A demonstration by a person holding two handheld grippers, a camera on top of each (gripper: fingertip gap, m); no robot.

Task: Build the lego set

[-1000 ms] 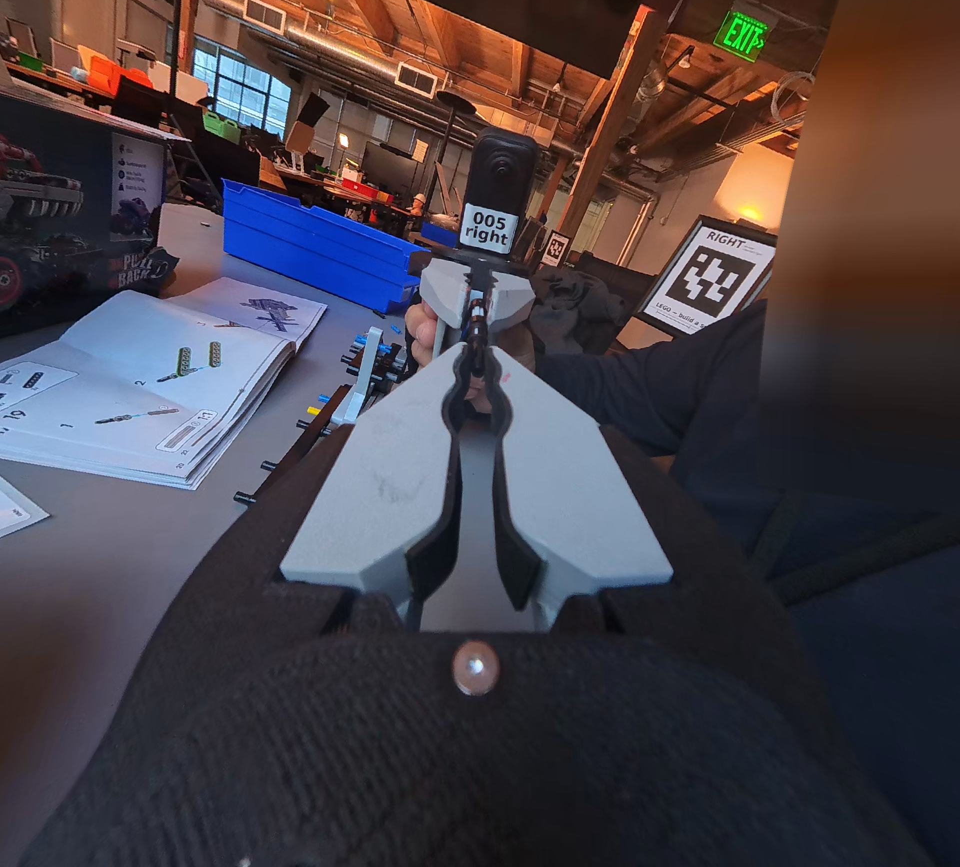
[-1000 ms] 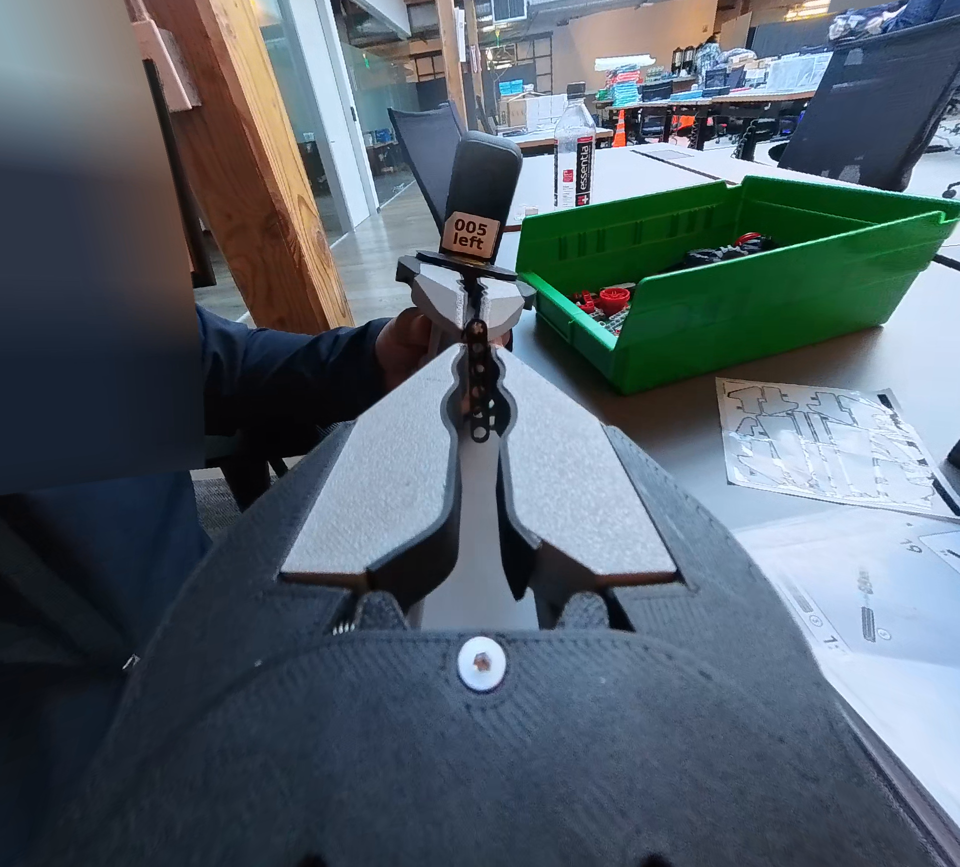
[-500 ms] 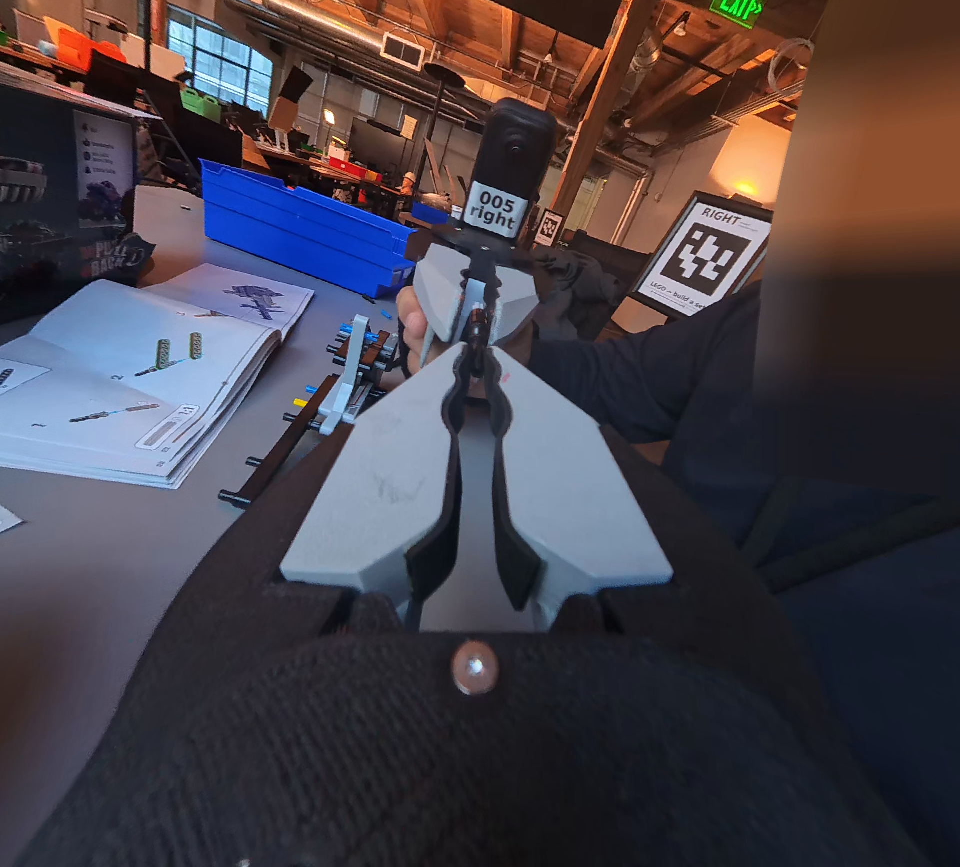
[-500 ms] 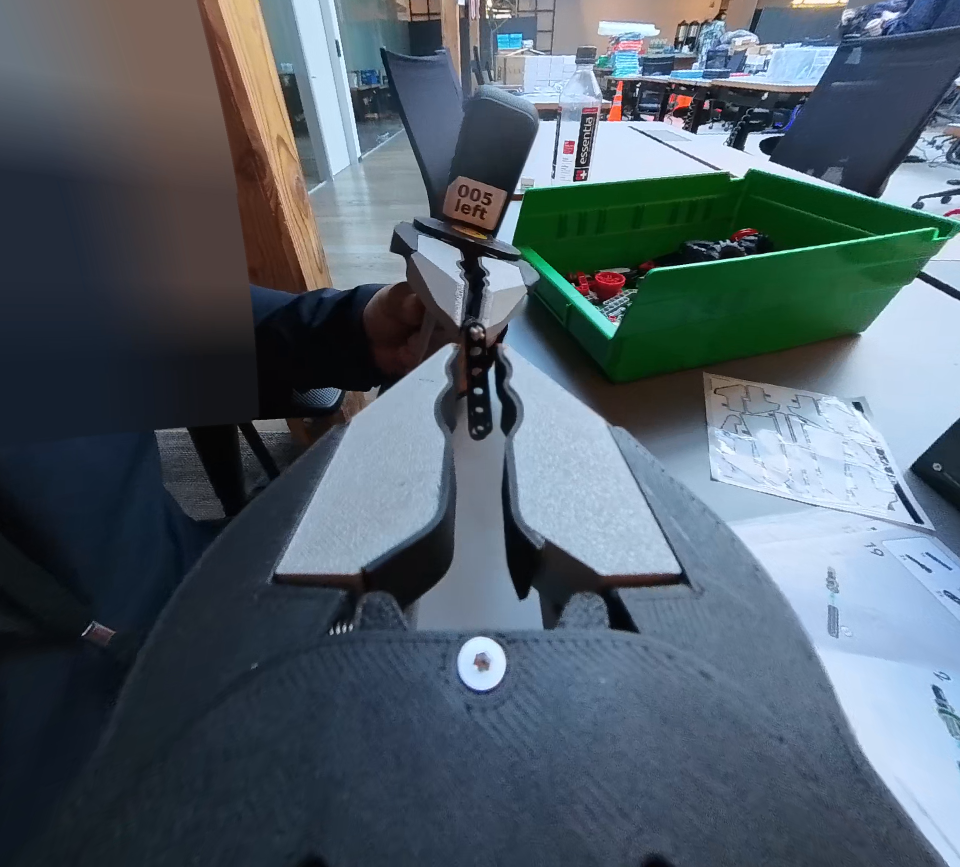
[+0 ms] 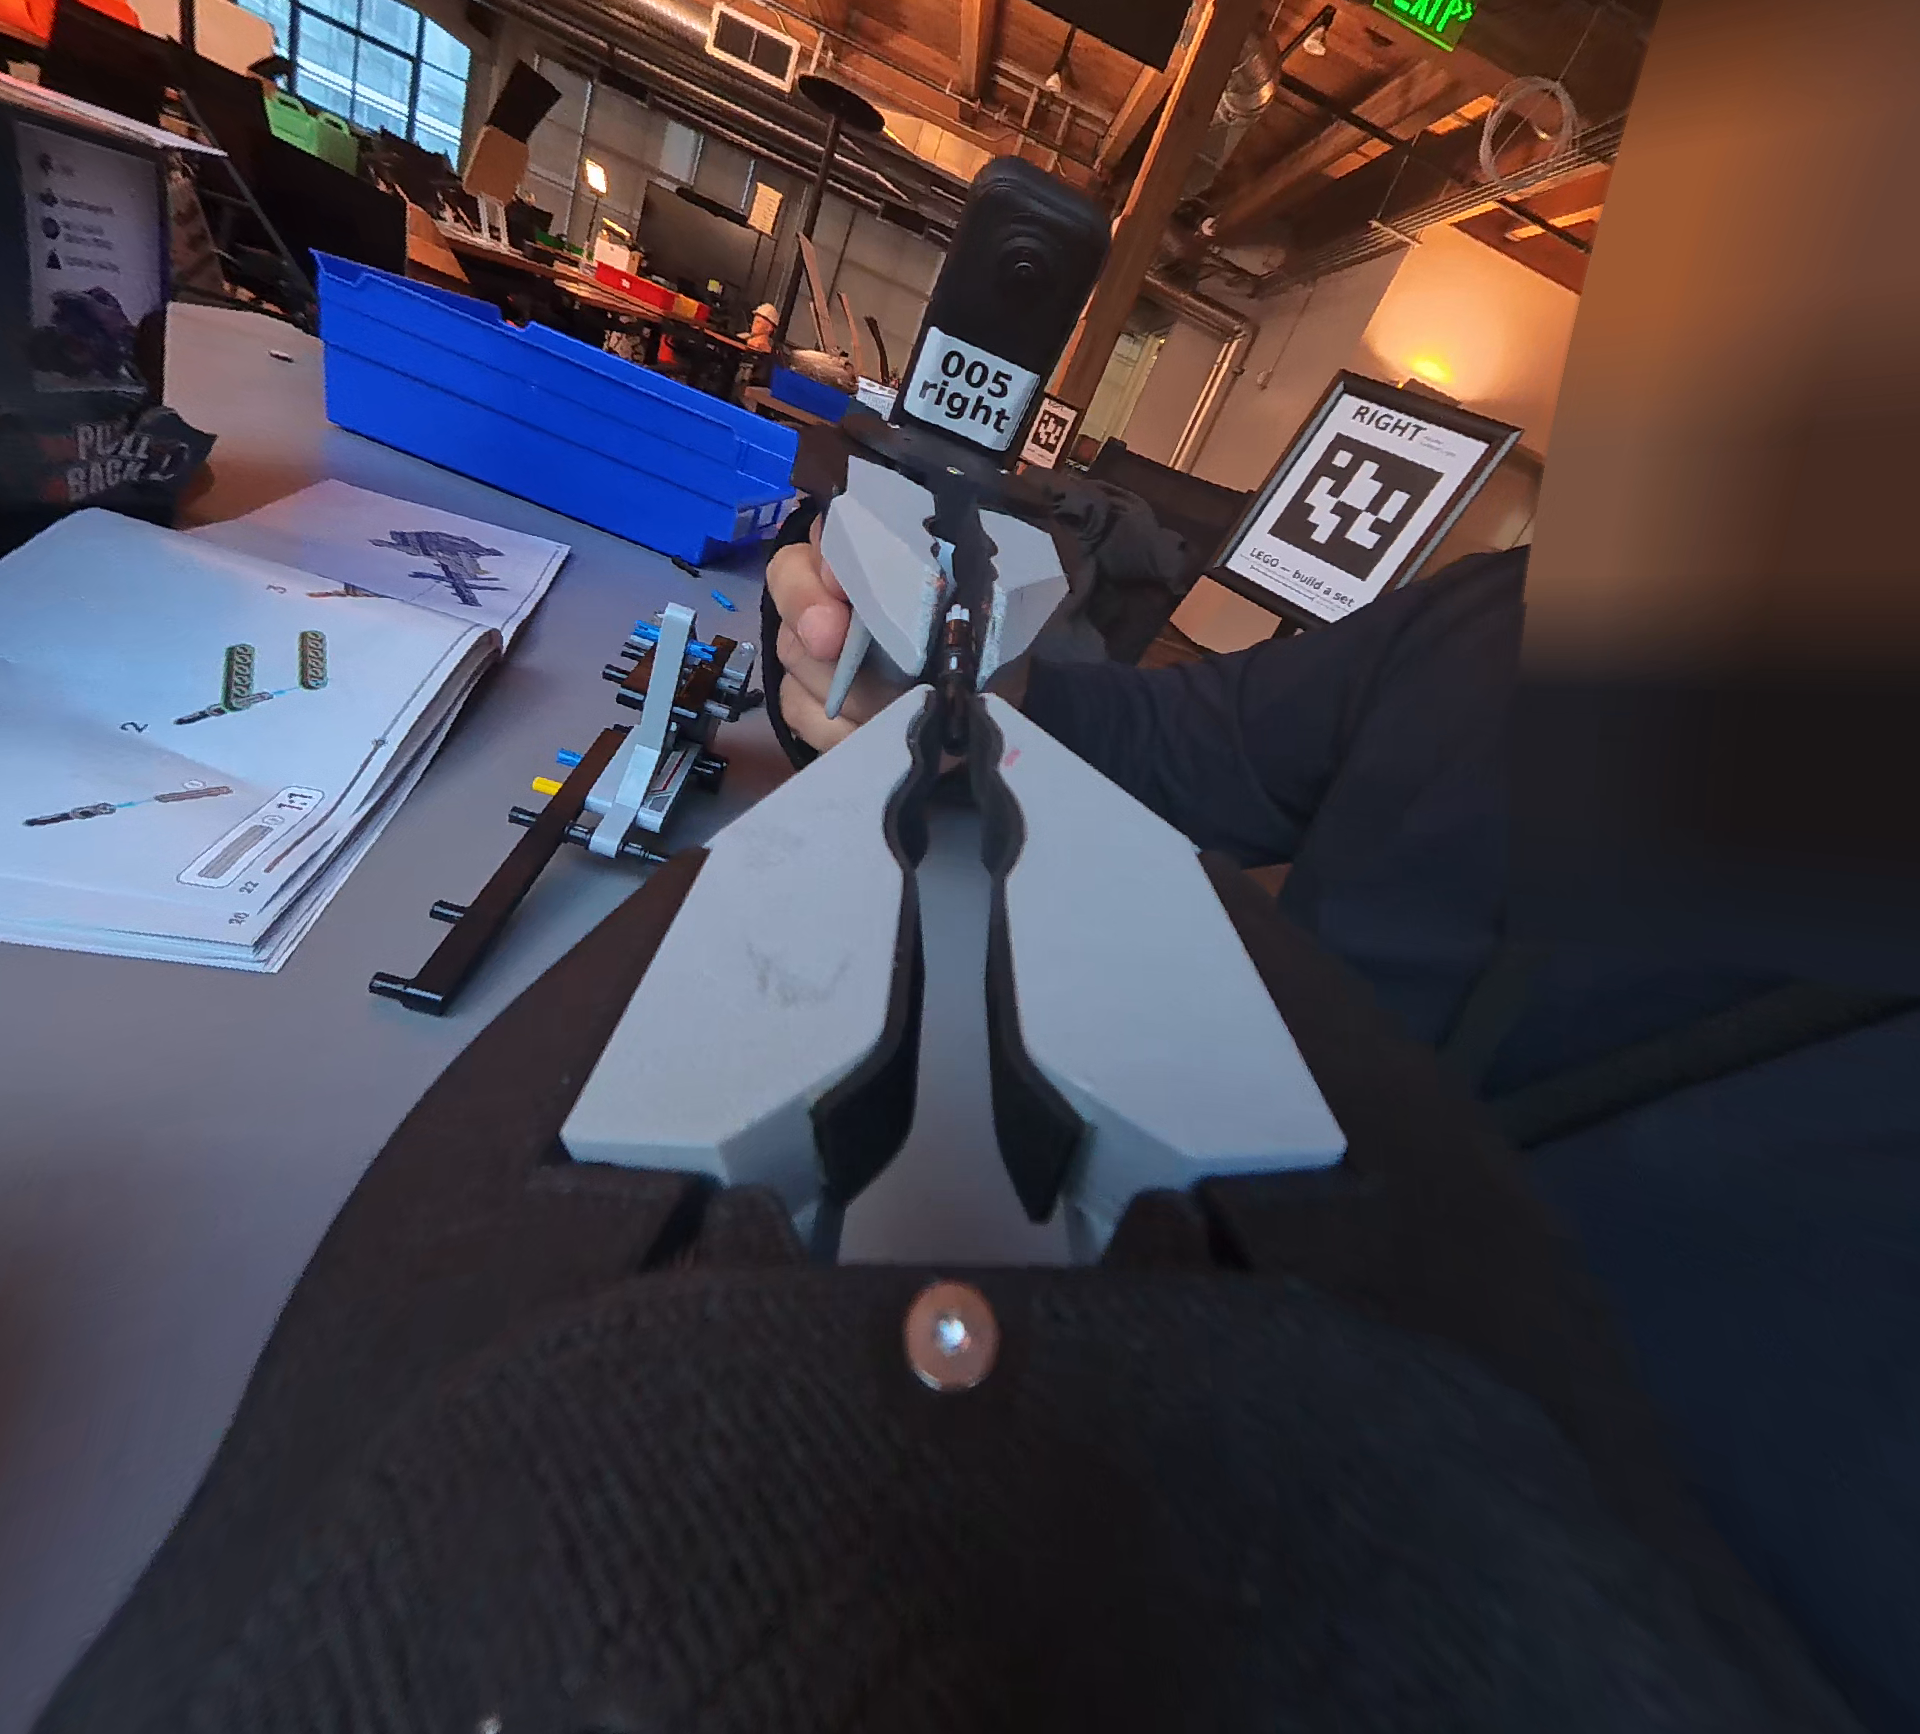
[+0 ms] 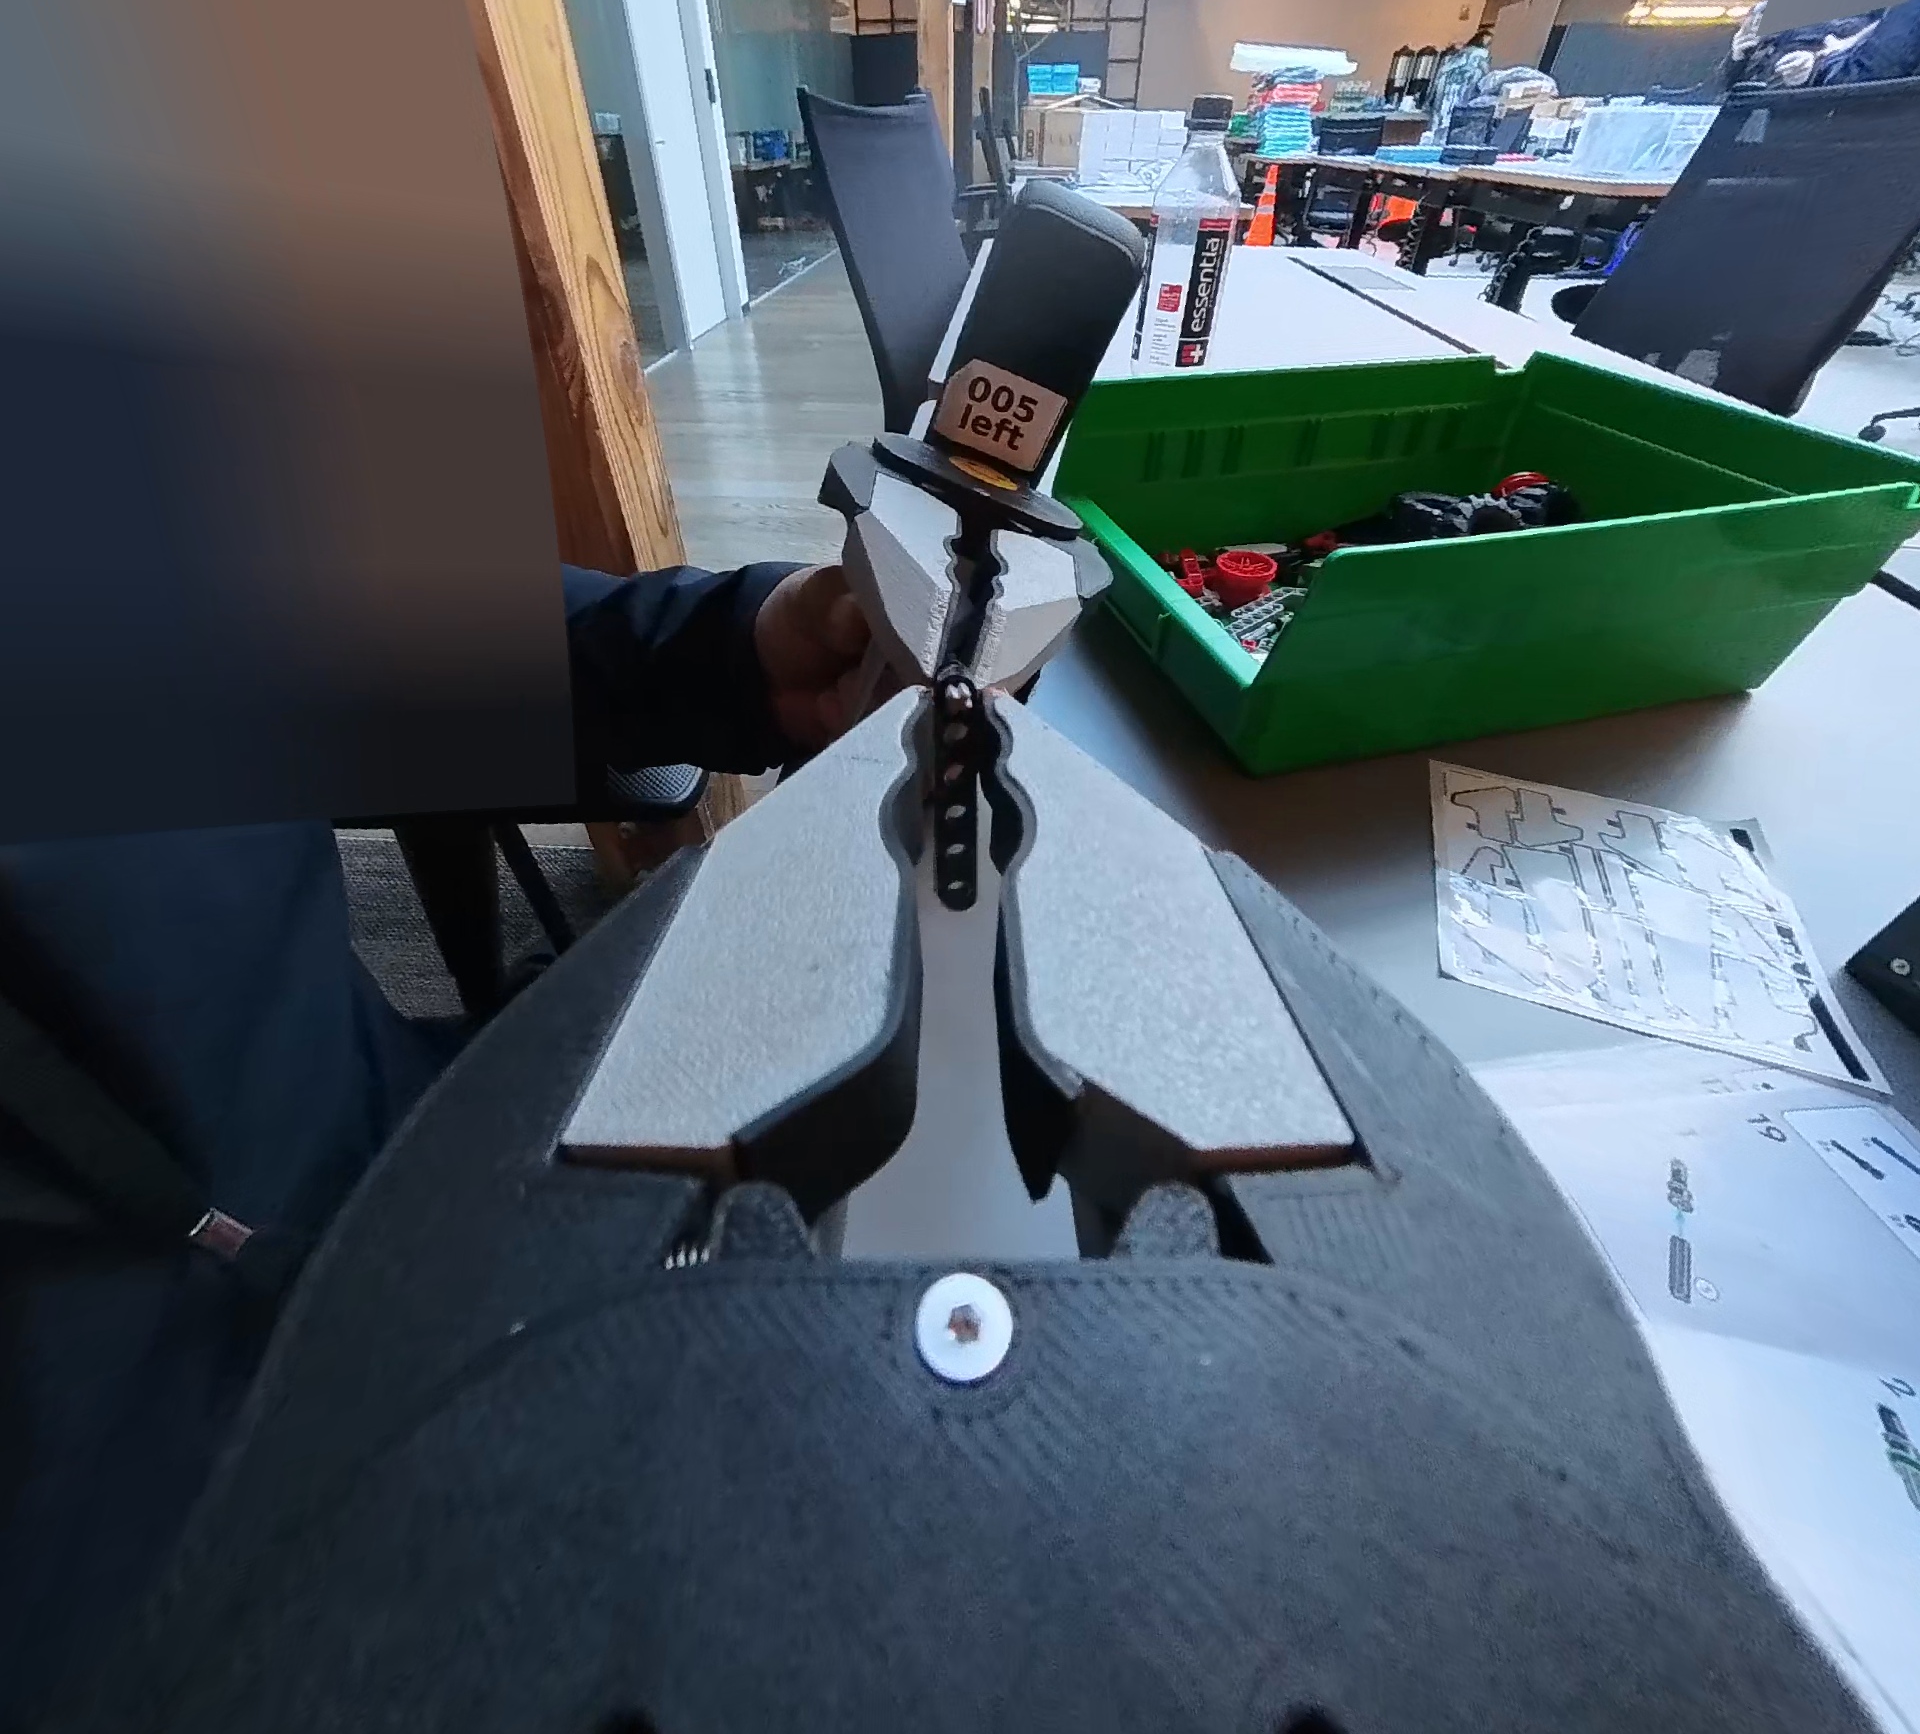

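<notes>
Left wrist view
- Left gripper: closed at the tips on a thin dark piece, seemingly a short axle or pin with a pale band; held above the table's near edge.
- Right gripper: tip to tip with the left one, straight ahead along its fingers, a hand wrapped round its handle.
- Axis: pin lying in line with both pairs of fingers, one end toward each.
- Partly built model: on the grey table, ahead and to the left, beside the long black beam and the open instruction booklet; blue bin behind.

Right wrist view
- Right gripper: clamped on a black beam with holes, flat face up, long axis running along the fingers, far end poking out at the tips.
- Left gripper: directly opposite, jaws shut, its pin meeting the beam's far end.
- Judgement: pin probably going into the beam's end hole; whether already seated cannot be told.
- Green bin: to the right on the table, loose parts inside; sticker sheet near it.
</notes>
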